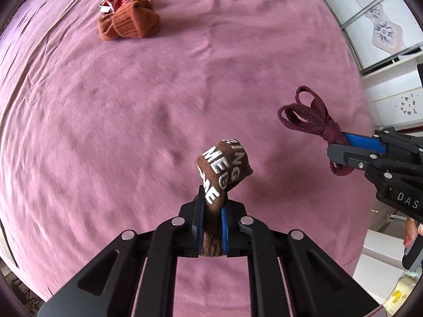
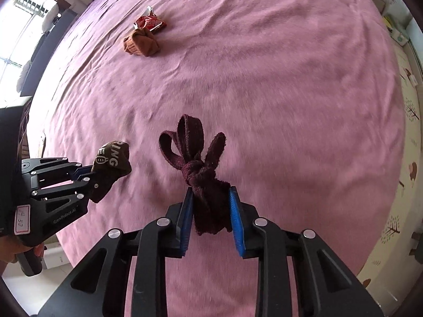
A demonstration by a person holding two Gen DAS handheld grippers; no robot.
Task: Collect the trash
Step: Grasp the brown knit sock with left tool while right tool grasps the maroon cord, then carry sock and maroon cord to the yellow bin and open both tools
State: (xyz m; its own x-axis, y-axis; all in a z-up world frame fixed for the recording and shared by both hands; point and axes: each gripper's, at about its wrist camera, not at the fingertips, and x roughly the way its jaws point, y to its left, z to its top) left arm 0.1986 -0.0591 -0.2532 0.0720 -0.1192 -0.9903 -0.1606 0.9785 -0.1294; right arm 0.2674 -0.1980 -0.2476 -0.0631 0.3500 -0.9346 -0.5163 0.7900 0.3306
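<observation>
Low centre of the left wrist view: left gripper (image 1: 211, 206), jaws clamped on a brown sock with white lettering (image 1: 224, 169), lifted clear of the pink bedspread (image 1: 185, 92). At right edge, right gripper (image 1: 351, 145), jaws pinching a knotted maroon sock (image 1: 309, 117), also off the bed. Upper left: rust-orange sock bundle (image 1: 128, 26) lying on the bedspread, touching a crumpled red snack wrapper (image 1: 116, 0) just behind it. Well apart from both grippers.
</observation>
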